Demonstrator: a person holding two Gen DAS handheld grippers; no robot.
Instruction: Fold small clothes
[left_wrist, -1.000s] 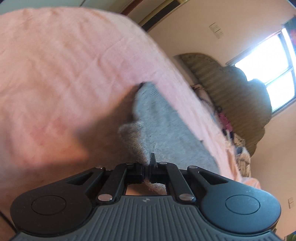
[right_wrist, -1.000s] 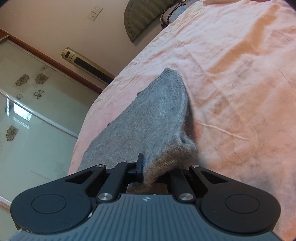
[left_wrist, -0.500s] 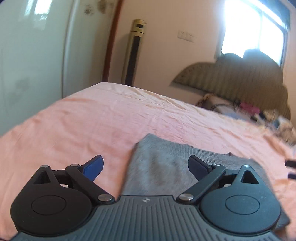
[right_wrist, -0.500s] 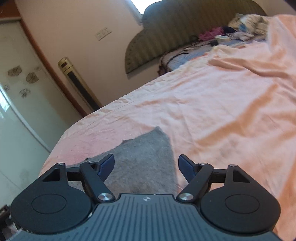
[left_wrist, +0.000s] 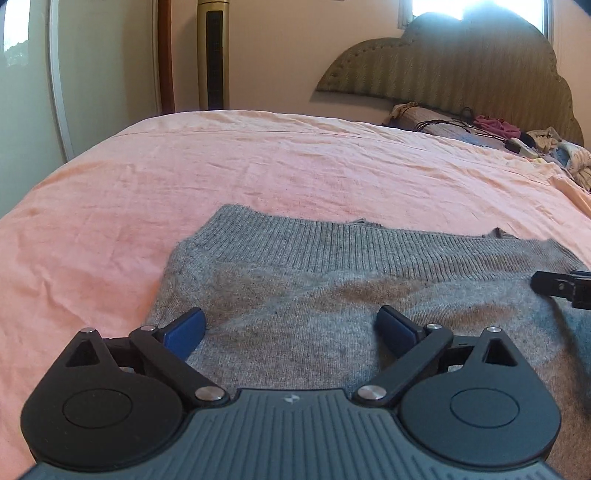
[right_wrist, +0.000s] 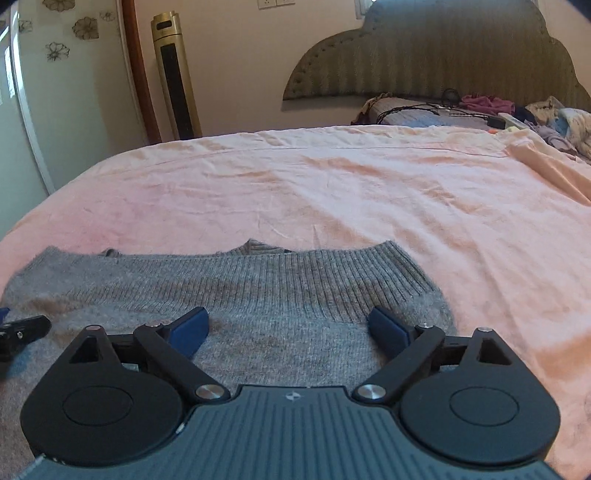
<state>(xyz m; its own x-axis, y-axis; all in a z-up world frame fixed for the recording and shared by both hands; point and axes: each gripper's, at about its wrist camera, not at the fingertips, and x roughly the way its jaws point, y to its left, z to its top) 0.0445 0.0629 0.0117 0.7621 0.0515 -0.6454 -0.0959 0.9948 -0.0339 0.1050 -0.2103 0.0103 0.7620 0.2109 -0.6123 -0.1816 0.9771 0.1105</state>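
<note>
- The gray sweater (left_wrist: 332, 295) lies flat on the pink sheet (left_wrist: 184, 177), close to the near edge of the bed, with its ribbed band on the far side.
- The left gripper (left_wrist: 291, 326) hangs over the sweater's left part. Its blue fingers (left_wrist: 184, 328) are wide apart and hold nothing.
- The right gripper (right_wrist: 288, 325) hangs over the sweater's right part. Its jaws are opening, and only flat sweater lies under the gap; nothing is pinched.
- Each gripper's tip shows at the side of the other's view.
- Farther back, the pink sheet is wrinkled and bare.
- At the far end is a green headboard (right_wrist: 443, 48), with a pile of clothes (right_wrist: 554, 118) and a tall gold fan (right_wrist: 177, 74).
</note>
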